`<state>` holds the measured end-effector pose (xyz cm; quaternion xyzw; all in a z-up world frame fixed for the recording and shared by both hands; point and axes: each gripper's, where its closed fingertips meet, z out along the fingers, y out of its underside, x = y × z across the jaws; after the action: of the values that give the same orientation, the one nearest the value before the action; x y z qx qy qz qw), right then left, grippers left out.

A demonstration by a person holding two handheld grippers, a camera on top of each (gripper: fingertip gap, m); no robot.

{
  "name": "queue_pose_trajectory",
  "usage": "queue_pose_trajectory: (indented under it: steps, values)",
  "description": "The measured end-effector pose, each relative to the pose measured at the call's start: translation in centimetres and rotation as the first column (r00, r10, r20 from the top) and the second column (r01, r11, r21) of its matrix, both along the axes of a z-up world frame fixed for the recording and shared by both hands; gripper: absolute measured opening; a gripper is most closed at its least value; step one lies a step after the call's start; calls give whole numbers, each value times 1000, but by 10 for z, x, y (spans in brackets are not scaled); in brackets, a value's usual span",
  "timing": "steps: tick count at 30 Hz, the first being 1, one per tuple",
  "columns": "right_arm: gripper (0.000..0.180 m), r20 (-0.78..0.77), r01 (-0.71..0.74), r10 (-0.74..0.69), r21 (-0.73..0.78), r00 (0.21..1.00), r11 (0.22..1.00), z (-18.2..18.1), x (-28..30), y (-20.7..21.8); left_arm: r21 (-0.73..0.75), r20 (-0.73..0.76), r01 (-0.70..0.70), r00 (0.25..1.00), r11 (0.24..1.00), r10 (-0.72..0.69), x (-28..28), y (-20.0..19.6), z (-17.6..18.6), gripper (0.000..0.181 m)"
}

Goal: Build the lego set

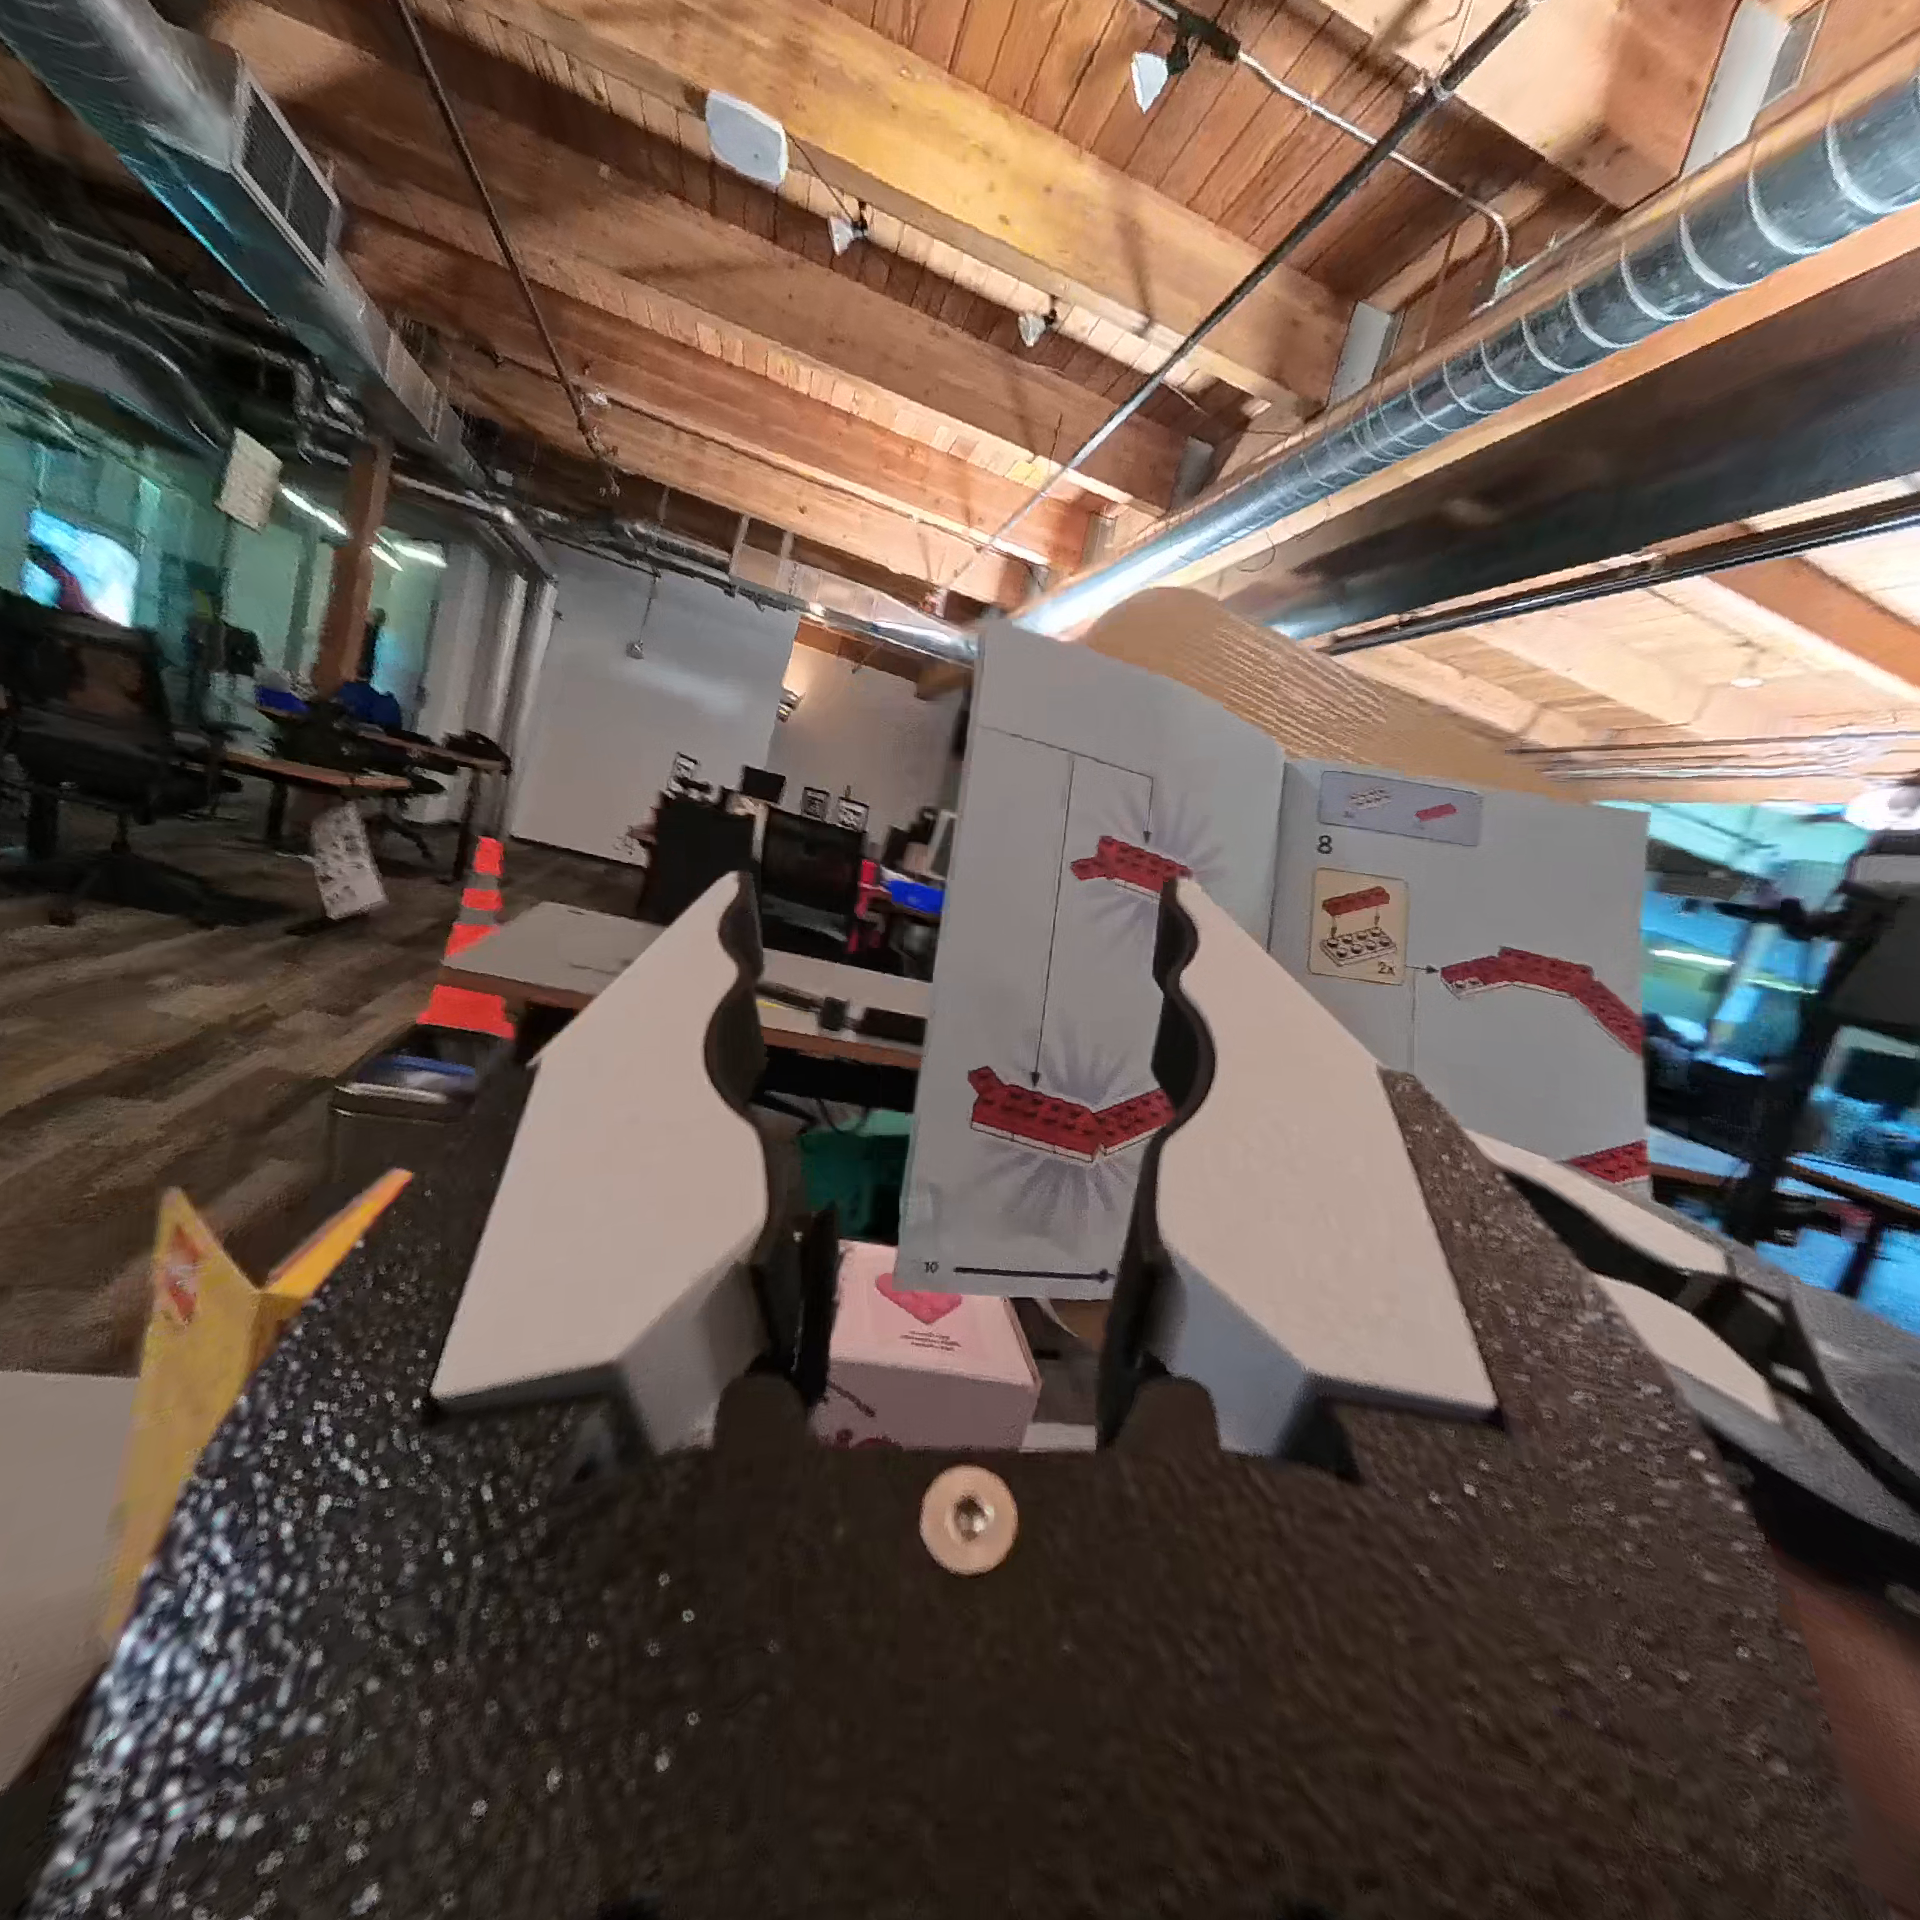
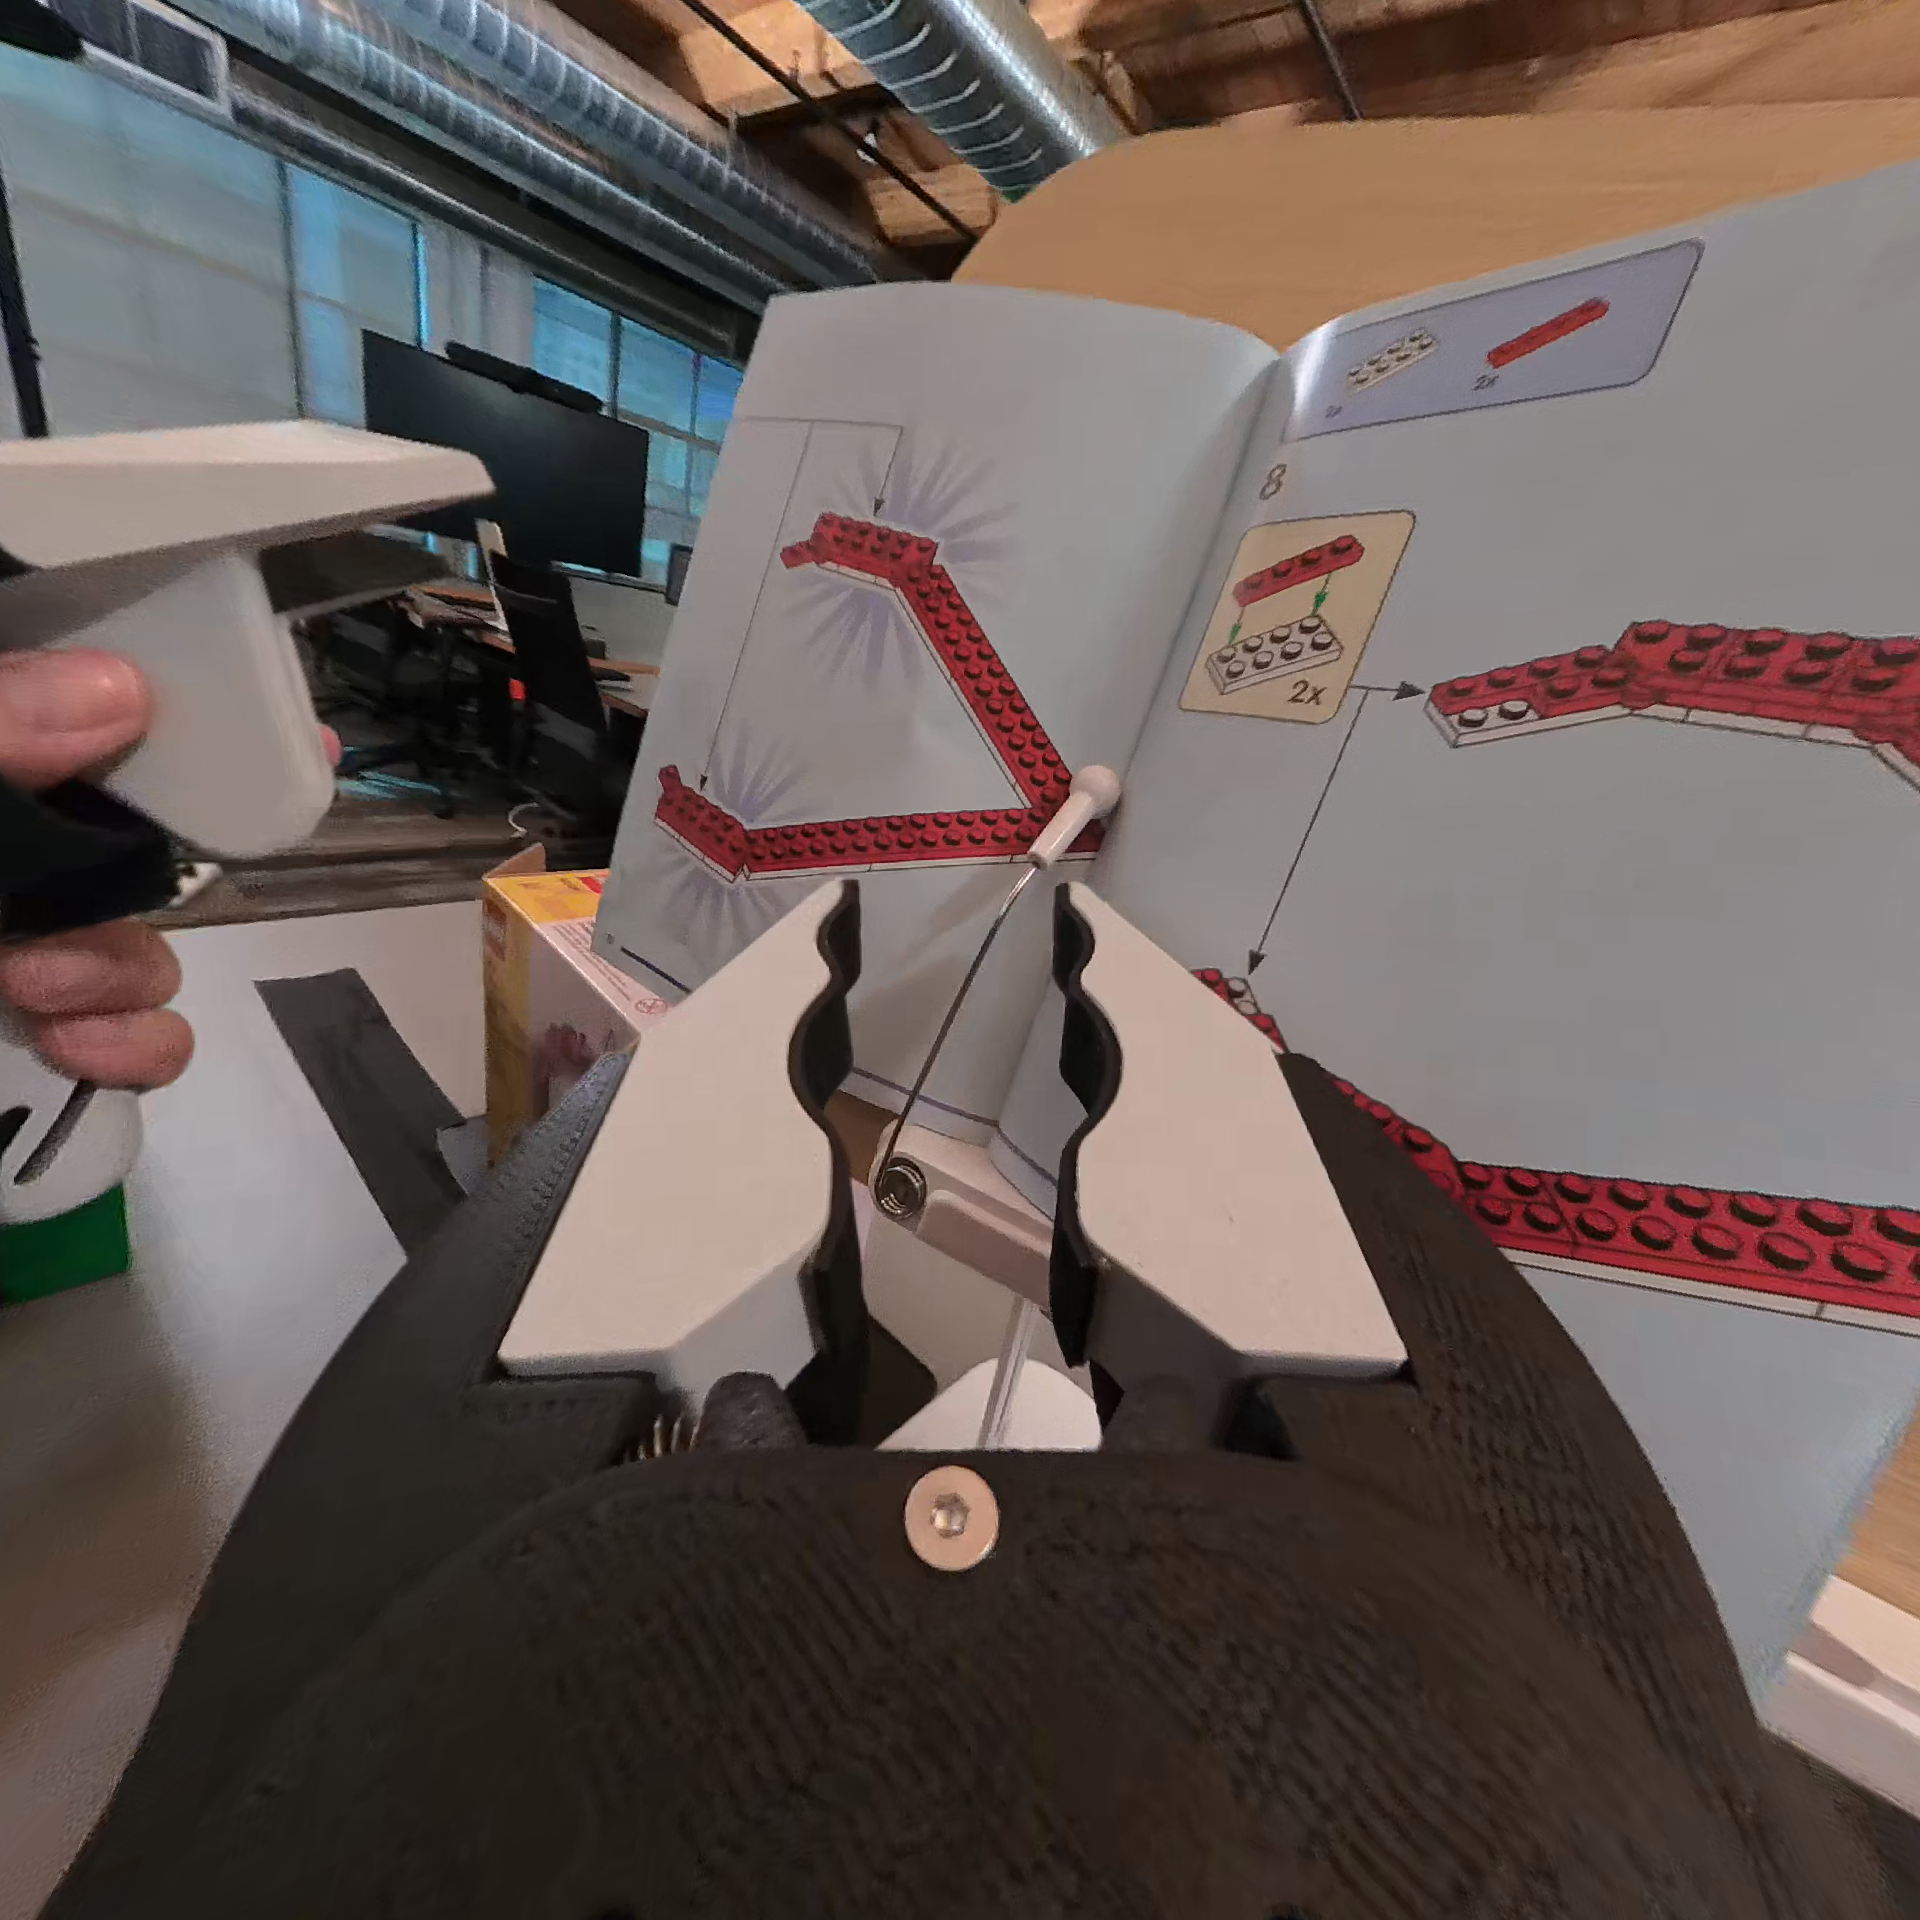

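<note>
An open Lego instruction booklet [image 1: 1091, 790] stands upright on a wooden stand [image 1: 1195, 634], its pages showing red brick assemblies. My left gripper [image 1: 956, 894] is open and empty, held up in front of the booklet's left page. My right gripper [image 2: 954, 894] is open and empty, close to the booklet [image 2: 1558, 883] near its spine. A wire page holder [image 2: 1081, 805] with a white tip presses on the fold. The pink and yellow Lego box [image 1: 925, 1351] sits below the booklet and shows in the right wrist view [image 2: 540, 977]. No loose bricks are in view.
A person's hand [image 2: 83, 717] holds the left gripper [image 2: 208, 623] at the left edge. The white table [image 2: 260, 1195] carries black tape [image 2: 364, 1060] and a green object [image 2: 62, 1247]. A yellow box flap [image 1: 208, 1320] rises at left. An orange cone [image 1: 473, 935] stands on the floor behind.
</note>
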<state>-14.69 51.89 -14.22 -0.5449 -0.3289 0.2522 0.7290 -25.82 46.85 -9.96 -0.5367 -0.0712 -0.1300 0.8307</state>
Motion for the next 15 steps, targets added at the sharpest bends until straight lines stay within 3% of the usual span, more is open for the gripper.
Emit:
queue_pose_trajectory:
  steps: [6, 11, 15]
  values:
    - [20, 59, 128, -130, 33, 990, 991, -9, 1, 8, -131, 16, 252, 967, 959, -253, 17, 29, -30, 59]
    - [4, 87, 138, -142, 53, 986, 989, -13, 0, 9, -133, 42, 278, 961, 951, -275, 16, 36, -48, 61]
    - [2, 152, 131, -146, 108, 977, 986, -13, 1, 9, -155, 63, 270, 963, 950, -263, 7, 39, -59, 56]
